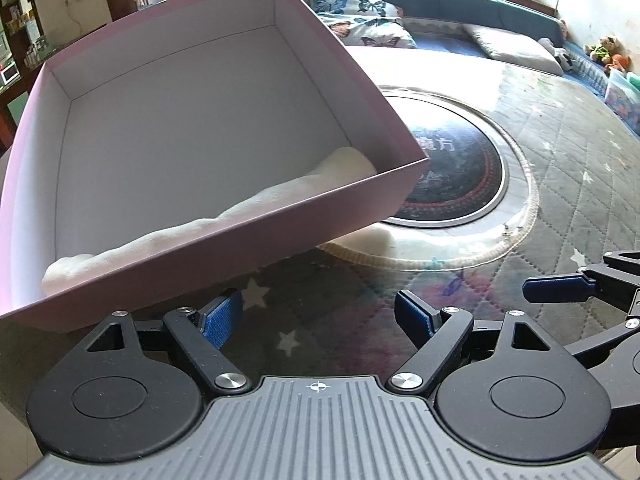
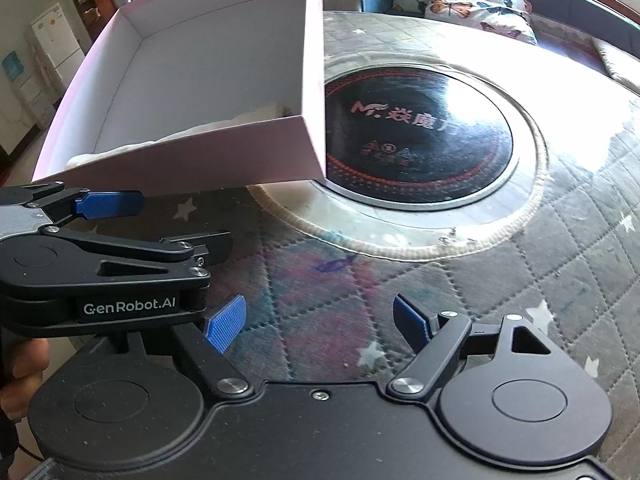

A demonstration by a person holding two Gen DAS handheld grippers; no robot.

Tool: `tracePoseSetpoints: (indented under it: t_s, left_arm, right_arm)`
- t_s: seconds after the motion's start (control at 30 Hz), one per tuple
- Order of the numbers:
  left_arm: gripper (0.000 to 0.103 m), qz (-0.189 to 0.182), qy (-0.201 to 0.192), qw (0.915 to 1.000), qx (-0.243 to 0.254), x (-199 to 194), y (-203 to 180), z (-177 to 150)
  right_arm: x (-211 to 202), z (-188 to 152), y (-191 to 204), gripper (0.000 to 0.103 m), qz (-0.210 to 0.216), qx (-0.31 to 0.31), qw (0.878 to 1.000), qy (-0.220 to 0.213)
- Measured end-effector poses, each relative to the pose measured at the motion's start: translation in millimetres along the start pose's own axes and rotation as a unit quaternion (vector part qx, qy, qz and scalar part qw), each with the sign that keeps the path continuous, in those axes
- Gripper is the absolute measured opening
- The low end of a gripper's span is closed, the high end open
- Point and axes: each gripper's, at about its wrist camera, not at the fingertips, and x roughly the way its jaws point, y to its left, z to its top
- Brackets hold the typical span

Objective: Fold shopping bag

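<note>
- The left gripper (image 1: 318, 316) has its jaws wide apart with nothing between them; only the quilted cover shows in the gap
- The right gripper (image 2: 320, 322) likewise has its jaws spread, empty, over the same cover
- From the right wrist view the left gripper (image 2: 176, 226) sits just to the left, its blue pads (image 2: 110, 204) apart and close to the box's near wall; a hand (image 2: 22, 376) shows at the lower left edge
- From the left wrist view one blue pad of the right gripper (image 1: 558, 289) reaches in from the right edge
- A pink box (image 1: 224, 236) with a white inside stands on the tabletop (image 1: 560, 184), ahead and to the left of both grippers
- The shopping bag (image 1: 240, 216), a white crumpled length of soft material, lies inside the box along its near wall, partly hidden by that wall
- A round black induction hob (image 2: 420, 136) is set into the tabletop just right of the box, whose corner overlaps it
- Butterfly-print cushions (image 1: 360, 16) lie on a bench beyond
</note>
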Motion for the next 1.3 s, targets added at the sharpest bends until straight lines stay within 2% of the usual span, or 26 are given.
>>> tracePoseSetpoints:
  t_s: [1.3]
  left_arm:
    - [0.084,-0.016,-0.008,0.9987,0.047,15,-59,9]
  right_arm:
    - [-14,-23,-53,0.087,-0.034,0.063,0.997,-0.022]
